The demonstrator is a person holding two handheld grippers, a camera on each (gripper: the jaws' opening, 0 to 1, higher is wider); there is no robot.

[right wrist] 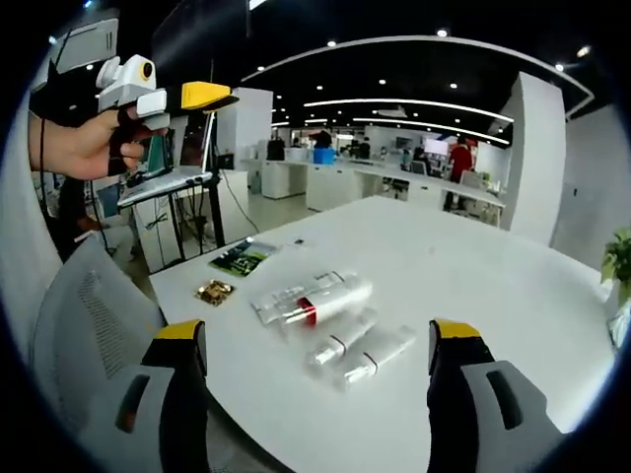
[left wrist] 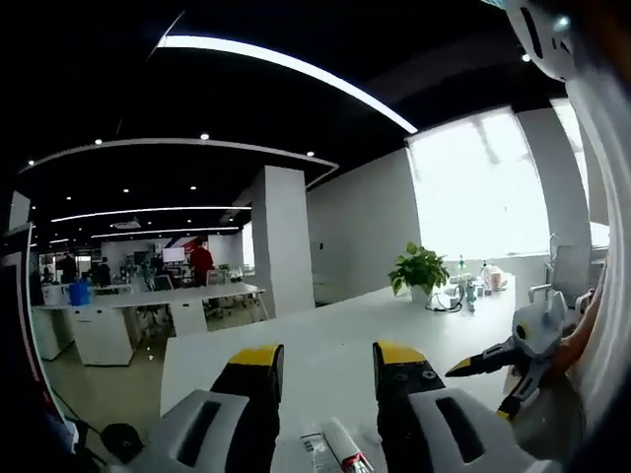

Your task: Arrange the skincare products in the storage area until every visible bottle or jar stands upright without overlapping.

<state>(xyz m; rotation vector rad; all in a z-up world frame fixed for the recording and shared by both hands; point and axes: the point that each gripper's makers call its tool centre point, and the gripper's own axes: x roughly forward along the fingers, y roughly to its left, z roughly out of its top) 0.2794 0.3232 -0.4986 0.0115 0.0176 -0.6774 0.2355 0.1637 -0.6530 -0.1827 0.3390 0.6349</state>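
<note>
Several skincare products lie on their sides on the white table (right wrist: 473, 286) in the right gripper view. A white tube with a red band (right wrist: 330, 299) rests against a clear bottle (right wrist: 274, 303). Two slim white bottles (right wrist: 341, 342) (right wrist: 381, 354) lie side by side just nearer to me. My right gripper (right wrist: 317, 335) hovers above and short of them, open wide, nothing between its jaws. A hand holds the left gripper (right wrist: 187, 96) high at upper left. In the left gripper view my left gripper (left wrist: 328, 360) is open over the table, tubes (left wrist: 340, 448) showing low between its jaws.
A green card (right wrist: 240, 258) and a small gold packet (right wrist: 214, 291) lie near the table's left corner. A grey mesh chair (right wrist: 89, 325) stands at that edge. A potted plant (left wrist: 419, 268) and small items sit by the window. The right gripper (left wrist: 493, 379) enters from the right.
</note>
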